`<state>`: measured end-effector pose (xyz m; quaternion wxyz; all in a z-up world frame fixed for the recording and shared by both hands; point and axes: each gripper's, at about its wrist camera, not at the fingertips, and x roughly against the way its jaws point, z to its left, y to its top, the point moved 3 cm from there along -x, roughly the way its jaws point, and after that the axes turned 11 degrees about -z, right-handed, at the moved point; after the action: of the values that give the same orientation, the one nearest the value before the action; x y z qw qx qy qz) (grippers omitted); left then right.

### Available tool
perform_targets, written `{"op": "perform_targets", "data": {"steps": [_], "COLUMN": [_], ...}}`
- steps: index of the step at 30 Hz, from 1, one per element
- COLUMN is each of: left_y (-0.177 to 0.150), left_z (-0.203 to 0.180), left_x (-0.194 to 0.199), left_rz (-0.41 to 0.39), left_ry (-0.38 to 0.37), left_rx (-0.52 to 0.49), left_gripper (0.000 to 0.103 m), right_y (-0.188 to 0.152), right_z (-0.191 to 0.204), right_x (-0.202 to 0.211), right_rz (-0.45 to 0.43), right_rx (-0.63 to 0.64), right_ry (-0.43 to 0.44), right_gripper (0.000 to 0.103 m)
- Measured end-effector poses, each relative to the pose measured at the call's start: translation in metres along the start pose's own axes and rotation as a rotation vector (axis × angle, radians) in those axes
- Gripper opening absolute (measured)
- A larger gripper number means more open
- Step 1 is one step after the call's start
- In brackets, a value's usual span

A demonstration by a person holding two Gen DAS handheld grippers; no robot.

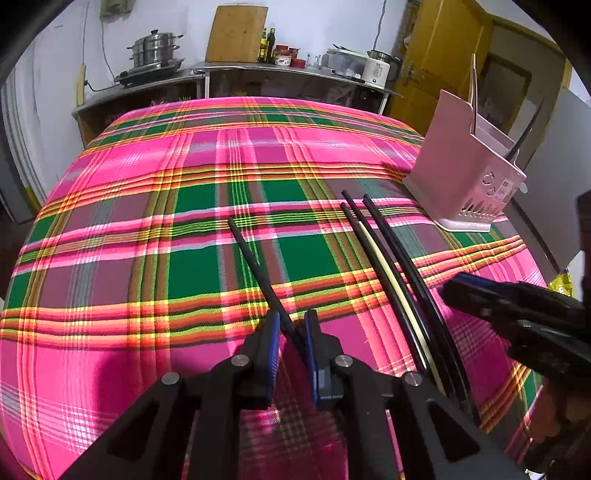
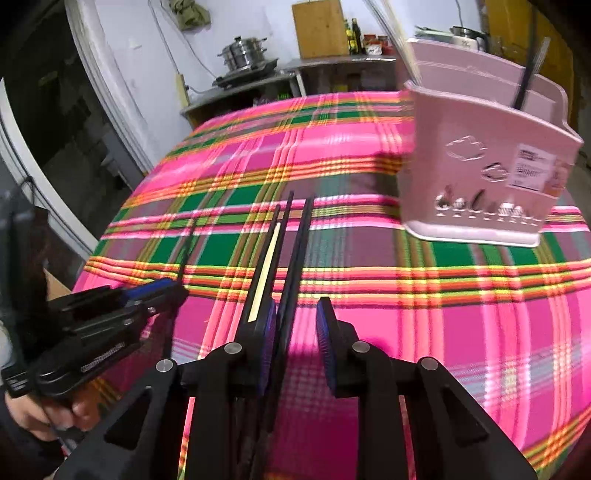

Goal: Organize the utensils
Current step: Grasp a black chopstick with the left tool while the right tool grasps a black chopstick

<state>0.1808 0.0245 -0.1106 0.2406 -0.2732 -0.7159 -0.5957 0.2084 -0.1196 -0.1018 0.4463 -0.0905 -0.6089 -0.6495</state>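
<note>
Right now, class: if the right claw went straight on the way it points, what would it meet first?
Probably the black chopstick lying between its open fingers, alongside the pale chopstick. The pink holder sits off to the right; depth is unclear.

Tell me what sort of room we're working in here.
Most likely a home kitchen: a stacked steel steamer pot on a stove, a wooden cutting board leaning on the wall, and oil bottles on a metal counter behind the plaid-covered table.
</note>
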Motion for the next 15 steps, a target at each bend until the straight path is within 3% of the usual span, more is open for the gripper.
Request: {"op": "perform_targets", "data": {"steps": [15], "left_y": [0.005], "left_z": [0.008], "left_x": [-0.004], "left_rz": [0.014], "left_ry": [-0.030], "left_rx": [0.095], "left_gripper": [0.014], "right_y": [-0.005], "right_z": [-0.008], "right_x": [-0.010], "right_rz": [0.025], "right_rx": [0.009], "right_ry": [-0.052], "right_gripper": [0.021]}}
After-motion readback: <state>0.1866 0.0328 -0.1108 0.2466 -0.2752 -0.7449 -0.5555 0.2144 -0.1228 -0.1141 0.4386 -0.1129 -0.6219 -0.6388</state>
